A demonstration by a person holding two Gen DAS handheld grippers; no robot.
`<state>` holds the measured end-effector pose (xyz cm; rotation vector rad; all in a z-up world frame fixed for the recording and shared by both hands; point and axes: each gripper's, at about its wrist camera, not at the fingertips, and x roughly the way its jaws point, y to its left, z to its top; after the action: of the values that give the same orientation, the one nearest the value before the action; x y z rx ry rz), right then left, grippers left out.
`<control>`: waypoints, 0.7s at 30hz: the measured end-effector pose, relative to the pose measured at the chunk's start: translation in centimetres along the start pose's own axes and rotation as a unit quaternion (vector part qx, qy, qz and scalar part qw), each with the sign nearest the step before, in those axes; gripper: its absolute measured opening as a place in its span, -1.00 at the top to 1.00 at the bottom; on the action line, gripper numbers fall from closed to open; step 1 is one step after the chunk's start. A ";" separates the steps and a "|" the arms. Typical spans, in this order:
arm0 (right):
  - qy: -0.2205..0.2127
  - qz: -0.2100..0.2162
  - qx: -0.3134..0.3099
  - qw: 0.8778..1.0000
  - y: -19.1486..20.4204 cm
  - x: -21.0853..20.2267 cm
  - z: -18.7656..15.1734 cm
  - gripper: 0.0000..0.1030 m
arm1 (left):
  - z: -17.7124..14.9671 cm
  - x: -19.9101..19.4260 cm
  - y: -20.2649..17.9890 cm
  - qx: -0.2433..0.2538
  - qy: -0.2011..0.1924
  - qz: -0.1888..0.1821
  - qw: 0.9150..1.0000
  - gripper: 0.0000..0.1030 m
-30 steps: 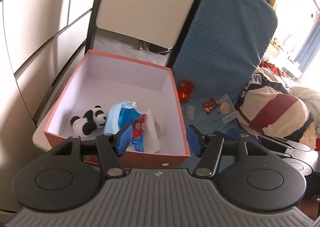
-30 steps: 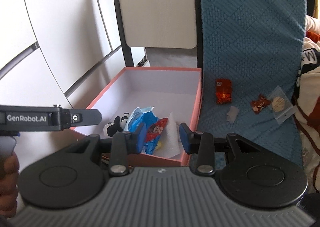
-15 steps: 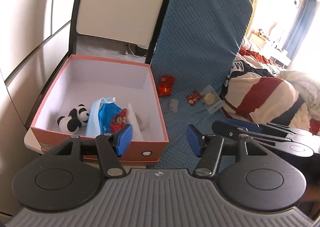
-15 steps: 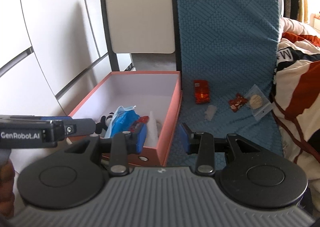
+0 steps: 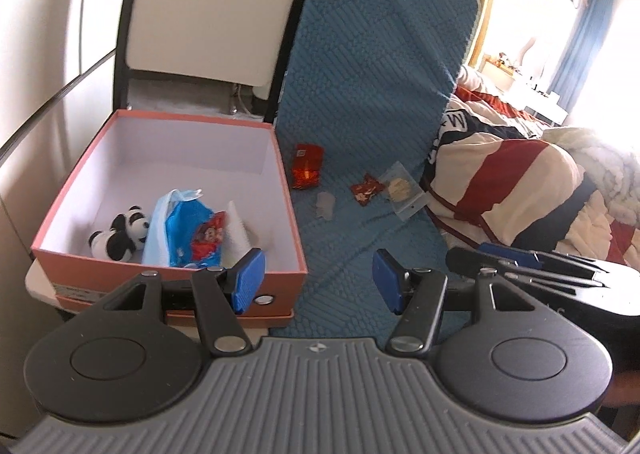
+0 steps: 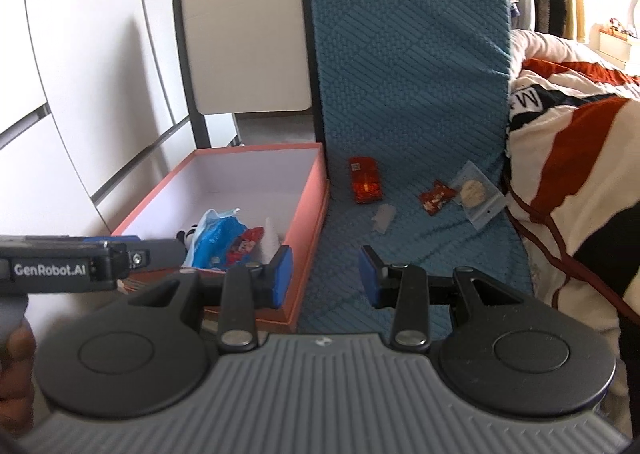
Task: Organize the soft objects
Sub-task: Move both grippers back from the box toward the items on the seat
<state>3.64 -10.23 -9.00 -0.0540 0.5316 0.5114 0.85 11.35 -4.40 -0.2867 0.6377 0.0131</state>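
Two grippers hover over the scene, both empty. Left gripper [image 5: 318, 280]: jaws spread wide, nothing between them. Right gripper [image 6: 325, 276]: jaws parted more narrowly, also gripping nothing. Open pink box [image 5: 102, 158] sits at 9 o'clock of the blue mat [image 5: 372, 94], touching its edge. Inside the box, near its front wall: panda plush [image 5: 120, 232], face mask [image 5: 158, 226], blue-and-red packet [image 5: 196, 234]. On the mat, well apart from the jaws: red packet [image 6: 365, 180] at 12 o'clock, small red wrapper [image 6: 436, 197] and clear bag [image 6: 478, 194] at 1 o'clock. Striped bedding [image 6: 568, 158] borders the mat at 3 o'clock.
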 end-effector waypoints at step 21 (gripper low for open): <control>-0.001 -0.045 0.018 0.999 -6.1 -2.2 -3.9 0.22 | -2.9 3.1 -5.5 0.010 0.012 -0.016 1.000 -0.27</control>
<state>3.09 -17.20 -11.81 -0.0428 0.5333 0.4141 2.18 5.07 -7.03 -0.2780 0.6556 -0.0276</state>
